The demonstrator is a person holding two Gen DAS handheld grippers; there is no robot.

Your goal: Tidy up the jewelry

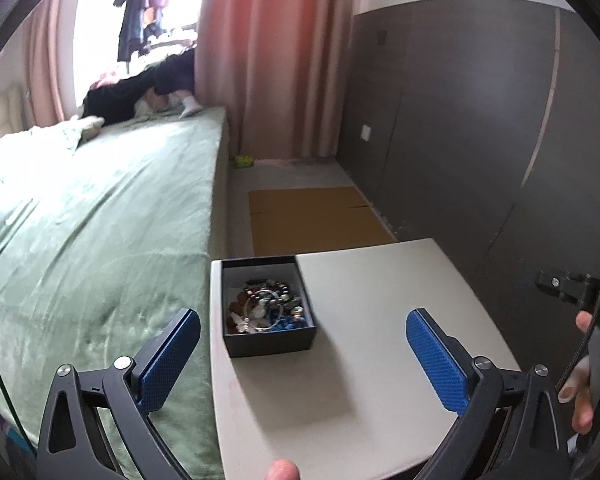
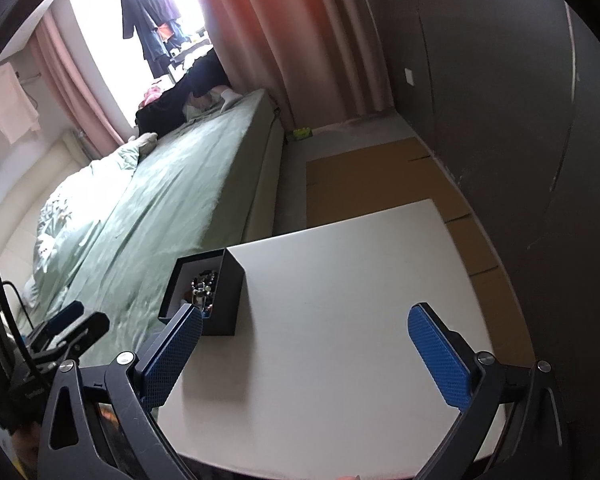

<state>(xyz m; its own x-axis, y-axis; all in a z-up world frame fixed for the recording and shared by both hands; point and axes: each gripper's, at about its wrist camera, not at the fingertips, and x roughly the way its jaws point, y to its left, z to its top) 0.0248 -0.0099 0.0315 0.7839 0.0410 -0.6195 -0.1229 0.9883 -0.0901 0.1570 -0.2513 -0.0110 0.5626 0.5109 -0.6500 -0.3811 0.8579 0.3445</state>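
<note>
Both hand-held grippers, left [image 1: 302,354] and right [image 2: 304,354], hang over the bench [image 1: 380,300] with blue pads spread wide and nothing between them. The black box [image 1: 266,304] of jewelry [image 1: 266,306] sits at the bench's far left corner, beside the bed [image 1: 100,220].

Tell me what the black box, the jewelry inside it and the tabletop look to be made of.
Black box: probably matte card, judging by thin straight walls, a dull surface and a pale lining.
Jewelry: mixed beads, likely glass or stone, with some glossy glints and silvery metal loops.
Tabletop: smooth off-white laminate or painted board with a faint sheen; which one is unclear.
</note>
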